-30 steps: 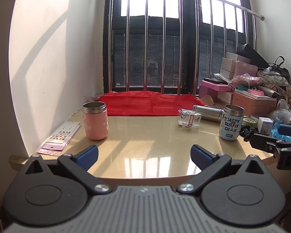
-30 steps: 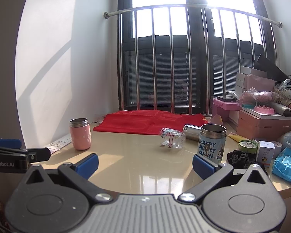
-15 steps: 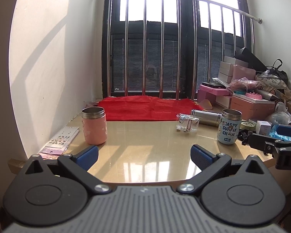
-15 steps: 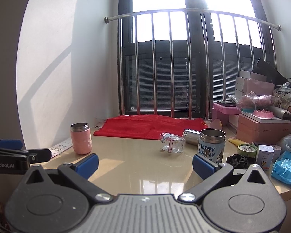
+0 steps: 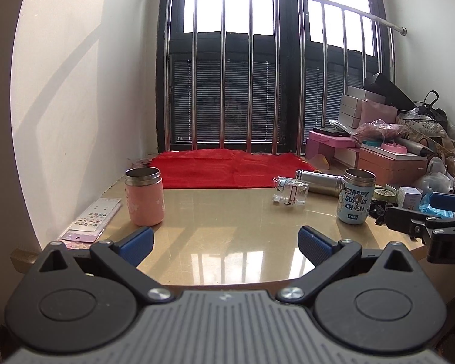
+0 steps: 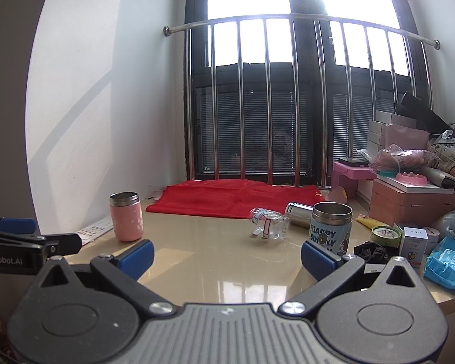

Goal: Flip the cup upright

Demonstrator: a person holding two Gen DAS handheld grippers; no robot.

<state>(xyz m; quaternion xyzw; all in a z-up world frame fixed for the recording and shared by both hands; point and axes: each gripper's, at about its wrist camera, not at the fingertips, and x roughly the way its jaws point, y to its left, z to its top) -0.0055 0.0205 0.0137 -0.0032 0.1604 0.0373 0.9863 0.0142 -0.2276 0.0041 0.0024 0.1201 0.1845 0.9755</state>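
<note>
Pink steel-rimmed cup (image 5: 144, 195) stands upright, mouth up, at table's left side near the wall; blue cartoon-print steel cup (image 5: 355, 195) also upright at right. Between them, well apart from pink cup: crumpled clear plastic bottle (image 5: 289, 190) and steel flask (image 5: 318, 181) lying on side. Sticker sheet (image 5: 94, 220) just left of pink cup. Left gripper (image 5: 224, 242) and right gripper (image 6: 226, 253) both spread wide, empty, back at glossy beige table (image 5: 227, 230) near edge.

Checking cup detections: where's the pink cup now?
The pink cup stands mouth-up at the table's left side near the wall, beside the sticker sheet, in front of the red cloth.
</note>
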